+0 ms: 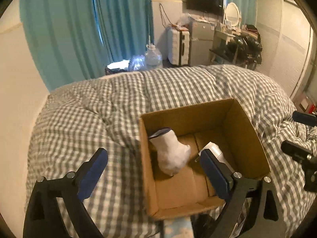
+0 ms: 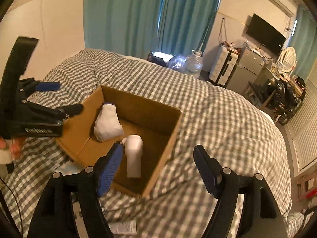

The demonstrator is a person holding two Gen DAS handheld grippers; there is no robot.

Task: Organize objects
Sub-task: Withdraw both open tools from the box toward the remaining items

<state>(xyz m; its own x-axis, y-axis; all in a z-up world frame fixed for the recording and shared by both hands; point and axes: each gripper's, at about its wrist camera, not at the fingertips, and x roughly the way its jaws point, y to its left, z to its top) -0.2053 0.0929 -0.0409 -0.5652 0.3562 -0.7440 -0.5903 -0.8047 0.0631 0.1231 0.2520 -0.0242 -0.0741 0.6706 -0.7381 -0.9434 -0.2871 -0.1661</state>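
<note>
White bottle (image 2: 133,154) lies flat in cardboard box (image 2: 170,136) on bed (image 2: 218,119), long axis running front to back, beside sock (image 2: 108,125). Both left tongs (image 1: 154,170) and right tongs (image 2: 160,170) wide, empty, above box.

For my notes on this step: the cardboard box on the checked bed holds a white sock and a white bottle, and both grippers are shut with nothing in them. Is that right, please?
Nearly. The cardboard box on the checked bed does hold the white sock and white bottle, but the left gripper and right gripper are open, jaws wide apart and empty, as each wrist view shows.
</note>
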